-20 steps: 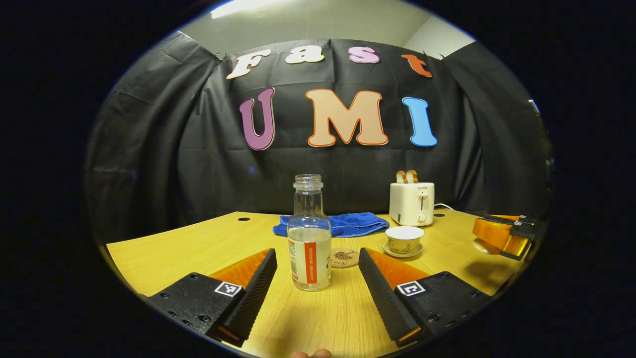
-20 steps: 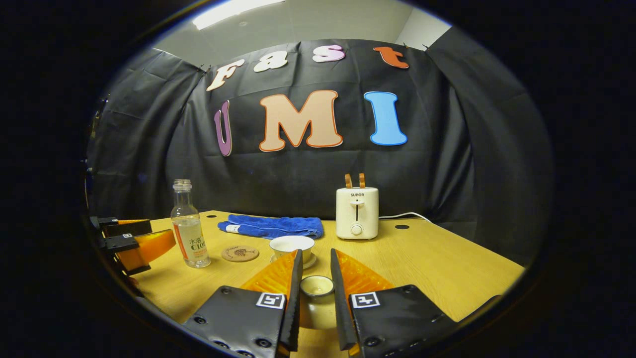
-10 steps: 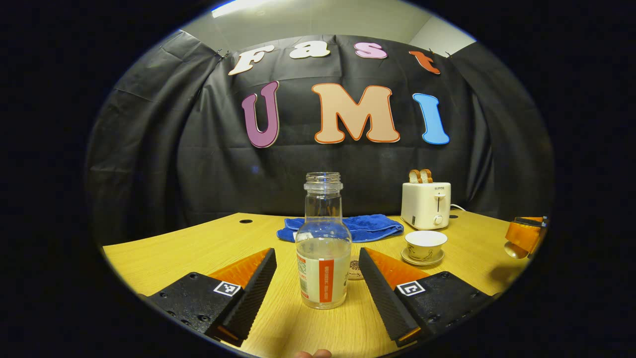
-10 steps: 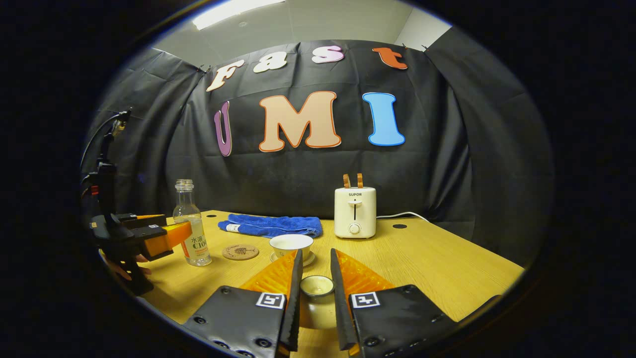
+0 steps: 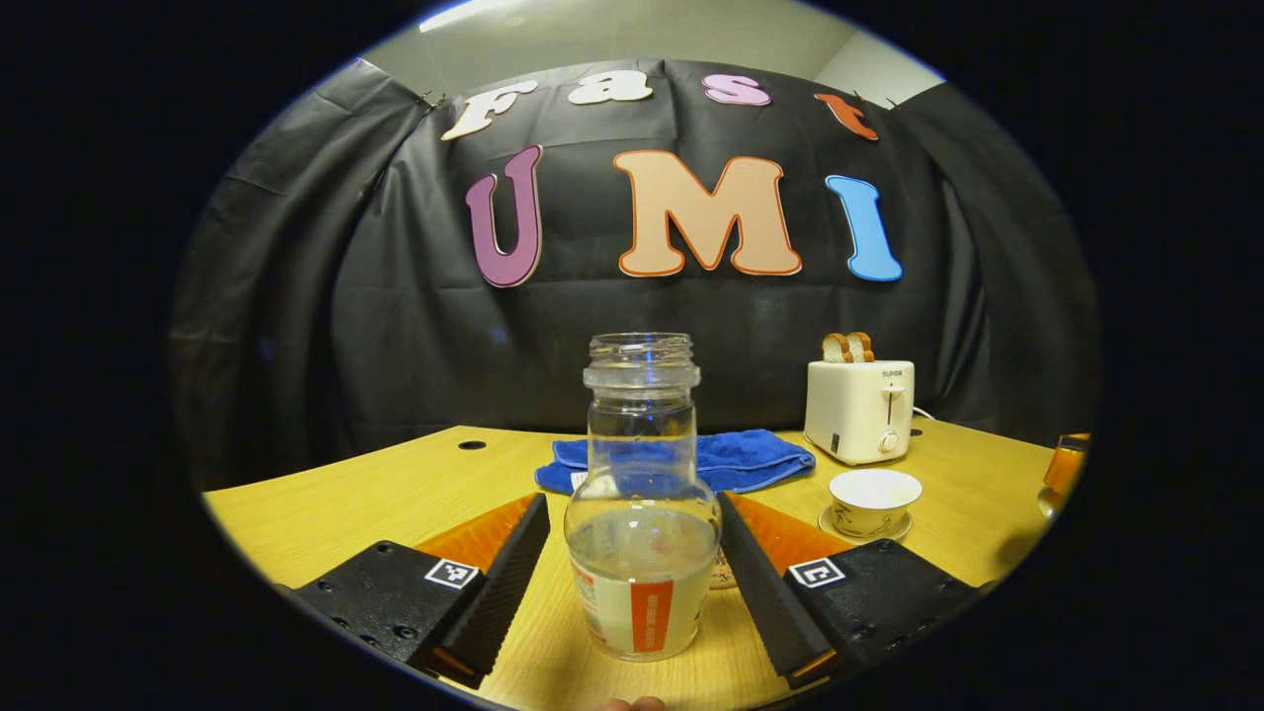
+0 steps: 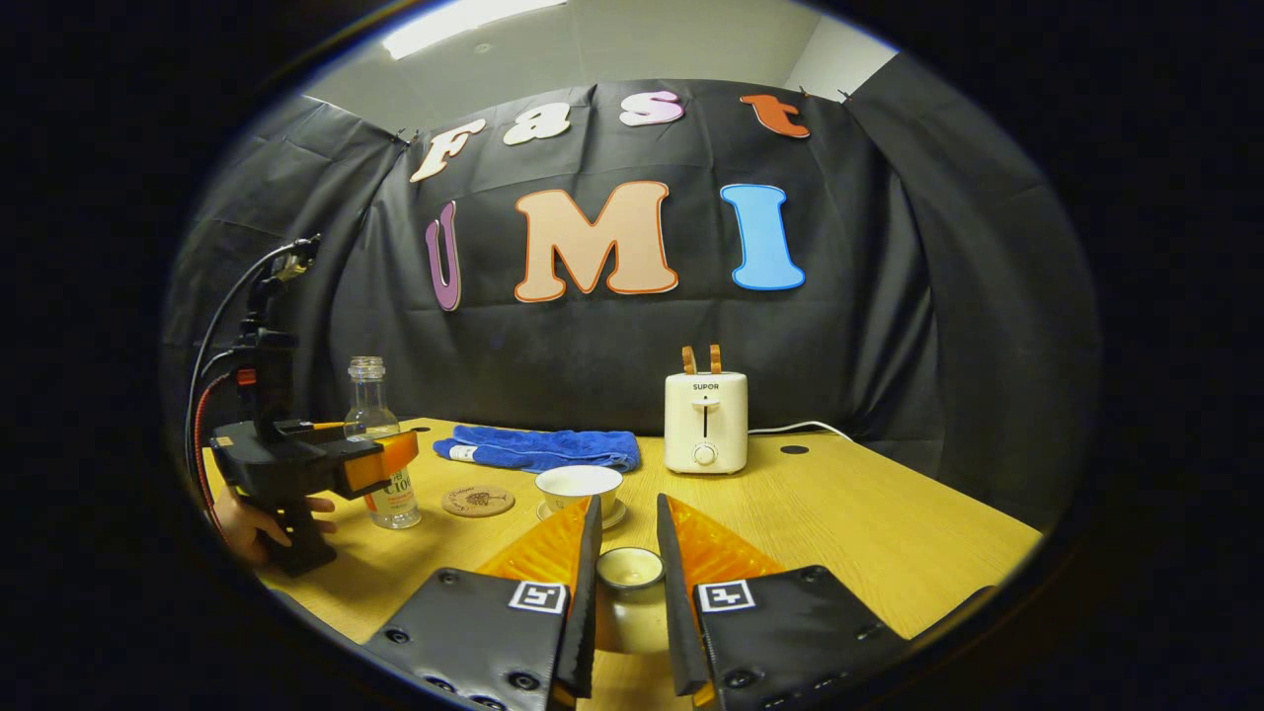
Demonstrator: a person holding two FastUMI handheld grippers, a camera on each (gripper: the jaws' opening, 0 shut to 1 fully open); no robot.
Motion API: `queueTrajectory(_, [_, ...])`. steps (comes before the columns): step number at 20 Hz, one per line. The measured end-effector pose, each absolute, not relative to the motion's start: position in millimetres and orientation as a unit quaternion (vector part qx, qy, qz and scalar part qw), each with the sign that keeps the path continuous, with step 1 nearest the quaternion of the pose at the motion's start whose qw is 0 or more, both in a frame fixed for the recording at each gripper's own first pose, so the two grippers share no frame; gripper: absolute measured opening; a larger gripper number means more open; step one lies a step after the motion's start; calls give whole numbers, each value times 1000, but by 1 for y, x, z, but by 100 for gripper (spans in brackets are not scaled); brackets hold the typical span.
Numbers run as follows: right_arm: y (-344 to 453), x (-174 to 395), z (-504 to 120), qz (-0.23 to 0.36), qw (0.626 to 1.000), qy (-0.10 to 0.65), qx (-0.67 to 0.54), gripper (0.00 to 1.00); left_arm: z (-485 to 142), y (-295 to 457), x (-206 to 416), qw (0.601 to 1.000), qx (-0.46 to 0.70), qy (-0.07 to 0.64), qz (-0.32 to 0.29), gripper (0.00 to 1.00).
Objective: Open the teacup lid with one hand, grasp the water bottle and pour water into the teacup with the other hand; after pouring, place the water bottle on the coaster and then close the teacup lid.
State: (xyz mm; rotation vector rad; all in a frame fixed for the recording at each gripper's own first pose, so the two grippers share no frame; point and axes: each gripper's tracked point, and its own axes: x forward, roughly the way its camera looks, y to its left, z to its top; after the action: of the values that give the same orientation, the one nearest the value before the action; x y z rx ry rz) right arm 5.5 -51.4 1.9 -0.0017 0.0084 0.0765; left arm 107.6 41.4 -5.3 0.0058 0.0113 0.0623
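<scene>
Left gripper [image 5: 632, 563]: jaws apart, water bottle [image 5: 642, 513] upright between them on the bench [image 5: 326, 504], neither finger seen touching.
Right gripper [image 6: 626, 592]: jaws clamped on teacup lid [image 6: 629, 571].
Teacup [image 6: 580, 489]: uncovered on its saucer, just beyond right jaws.
Coaster [image 6: 477, 501]: between bottle and teacup.

The toaster [image 6: 705, 423] front reads "SUPOR"; the water bottle [image 6: 380, 449] label shows "C100"
</scene>
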Motion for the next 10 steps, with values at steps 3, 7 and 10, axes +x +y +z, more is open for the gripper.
queueTrajectory(3, [-52, 5, 2, 38, 999, 5, -1, 34, -5, 39, 113, 1000, 3, 6, 22, 97])
queueTrajectory(7, [-52, 5, 1, 39, 999, 4, -1, 34, -5, 40, 112, 1000, 2, 5, 23, 73])
queueTrajectory(10, [-52, 6, 1, 39, 999, 5, -1, 34, -5, 37, 113, 1000, 1, 5, 15, 72])
